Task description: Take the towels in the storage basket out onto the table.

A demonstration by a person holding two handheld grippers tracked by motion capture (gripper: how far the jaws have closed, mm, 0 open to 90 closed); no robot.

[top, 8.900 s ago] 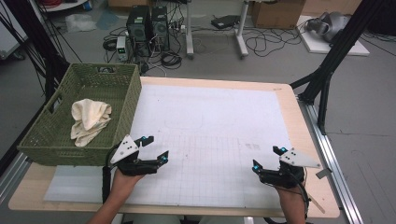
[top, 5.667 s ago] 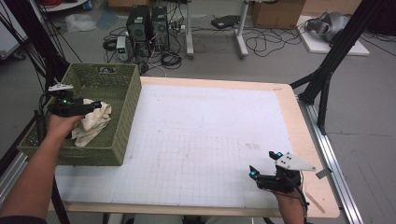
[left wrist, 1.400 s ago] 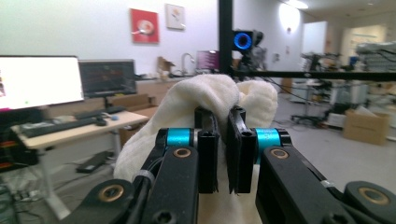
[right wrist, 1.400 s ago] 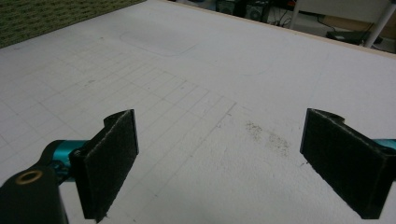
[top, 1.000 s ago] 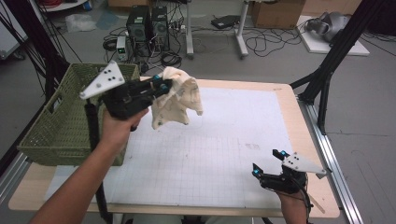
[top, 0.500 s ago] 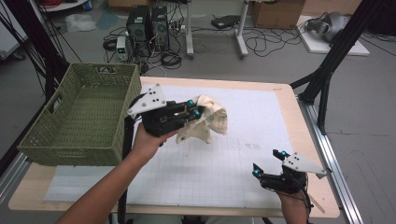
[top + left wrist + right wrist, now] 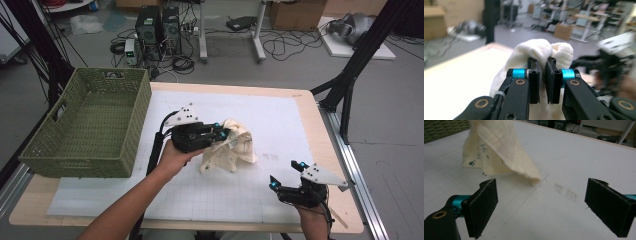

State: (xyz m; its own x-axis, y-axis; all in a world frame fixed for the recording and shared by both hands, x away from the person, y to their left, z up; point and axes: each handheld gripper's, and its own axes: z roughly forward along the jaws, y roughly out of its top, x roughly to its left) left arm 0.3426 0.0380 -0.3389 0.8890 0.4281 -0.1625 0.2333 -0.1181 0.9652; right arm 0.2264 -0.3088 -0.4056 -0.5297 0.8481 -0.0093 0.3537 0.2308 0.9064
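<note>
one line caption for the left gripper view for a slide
Left gripper pinching a bunched cream cloth between its fingers above the white table mat.

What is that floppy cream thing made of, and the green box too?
The cream cloth looks like soft woven cotton, matte: it droops in folds and has a frayed edge. The green basket looks like woven wicker or plastic strands, judging by its open weave; which of the two I cannot tell.

The counter (image 7: 325,150) has a pale wooden top, and a white gridded mat (image 7: 280,125) covers most of it. A green woven basket (image 7: 90,125) stands on the mat's left edge, overhanging the wood. Right of the basket, near the mat's middle, the lower edge of a cream cloth (image 7: 230,155) touches the mat. Beyond the cloth, farther from the basket, a faint dark smudge (image 7: 270,156) marks the mat.
</note>
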